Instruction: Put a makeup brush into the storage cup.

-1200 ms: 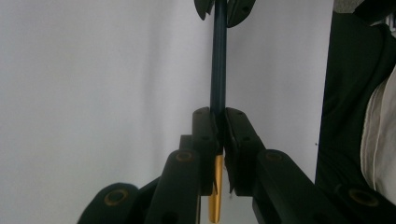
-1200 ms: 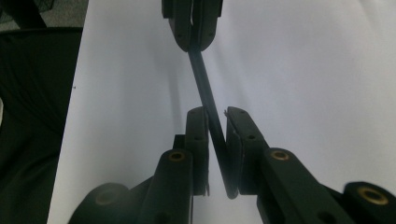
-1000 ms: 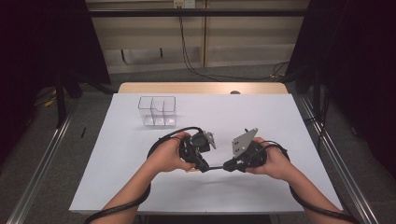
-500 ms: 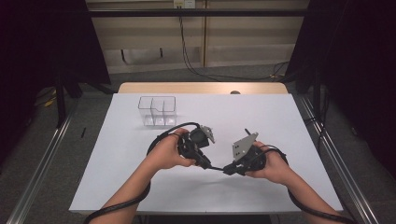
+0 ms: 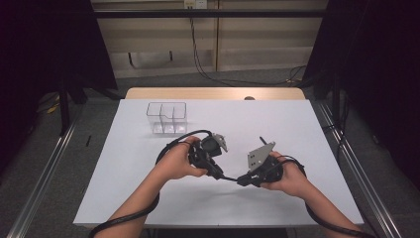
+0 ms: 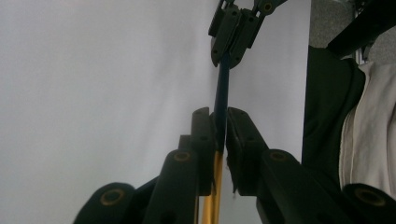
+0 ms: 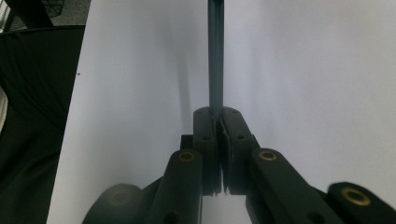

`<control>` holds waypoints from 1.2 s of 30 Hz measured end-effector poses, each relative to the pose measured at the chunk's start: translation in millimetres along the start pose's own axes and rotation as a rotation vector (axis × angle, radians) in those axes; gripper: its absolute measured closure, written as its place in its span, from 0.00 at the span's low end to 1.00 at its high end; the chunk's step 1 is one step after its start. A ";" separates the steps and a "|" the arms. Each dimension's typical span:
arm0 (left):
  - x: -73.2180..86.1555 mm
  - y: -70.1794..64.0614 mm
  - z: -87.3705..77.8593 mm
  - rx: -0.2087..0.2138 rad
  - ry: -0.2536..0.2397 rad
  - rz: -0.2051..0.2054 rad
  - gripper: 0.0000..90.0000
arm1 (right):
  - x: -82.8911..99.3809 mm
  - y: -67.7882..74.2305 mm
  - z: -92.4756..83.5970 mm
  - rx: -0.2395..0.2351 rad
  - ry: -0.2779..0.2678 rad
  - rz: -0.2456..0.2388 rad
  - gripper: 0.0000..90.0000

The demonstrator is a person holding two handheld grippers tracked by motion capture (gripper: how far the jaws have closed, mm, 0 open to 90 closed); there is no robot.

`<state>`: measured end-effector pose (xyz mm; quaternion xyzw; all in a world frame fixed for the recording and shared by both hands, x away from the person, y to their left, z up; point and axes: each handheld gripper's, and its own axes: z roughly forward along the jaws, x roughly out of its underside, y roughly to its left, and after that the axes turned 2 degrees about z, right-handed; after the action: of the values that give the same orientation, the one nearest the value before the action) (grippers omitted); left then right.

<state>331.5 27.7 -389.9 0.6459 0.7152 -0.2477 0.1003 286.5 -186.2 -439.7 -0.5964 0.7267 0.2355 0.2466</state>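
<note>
A thin dark-blue stick (image 5: 229,178) spans the gap between my two grippers, low over the white table (image 5: 297,129). My left gripper (image 5: 218,173) is shut on one end. In the left gripper view its jaws (image 6: 220,116) have just eased apart slightly, with the stick (image 6: 222,88) still pinched and a yellow stretch below the pads. Farther along, my right gripper (image 6: 232,42) clamps the other end. In the right gripper view my right gripper (image 7: 215,114) is shut on the stick (image 7: 215,56), which runs straight up from it.
A clear plastic box (image 5: 167,119) with compartments stands at the back left of the table. Metal rails run along both sides of the table. The person's dark sleeve (image 6: 331,107) lies close beside the grippers.
The right hand has shifted a little toward the near edge. The left hand has stayed put. Both grippers still hold the stick.
</note>
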 end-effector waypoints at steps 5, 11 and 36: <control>7.3 2.2 -1.9 -0.005 -0.033 -0.015 0.83 | 2.4 -0.5 -4.4 0.014 -0.007 0.017 0.96; 14.1 3.7 -4.6 -0.012 -0.101 -0.033 0.65 | 6.0 -2.2 -7.7 0.037 -0.009 0.034 0.96; 43.4 9.3 -6.4 -0.081 -0.351 -0.046 0.13 | 14.6 -3.4 -12.2 0.051 -0.032 0.055 0.96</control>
<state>335.4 69.2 -406.6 0.5716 0.7108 -0.3296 0.2437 286.4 -205.6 -439.9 -0.5660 0.7445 0.2331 0.2665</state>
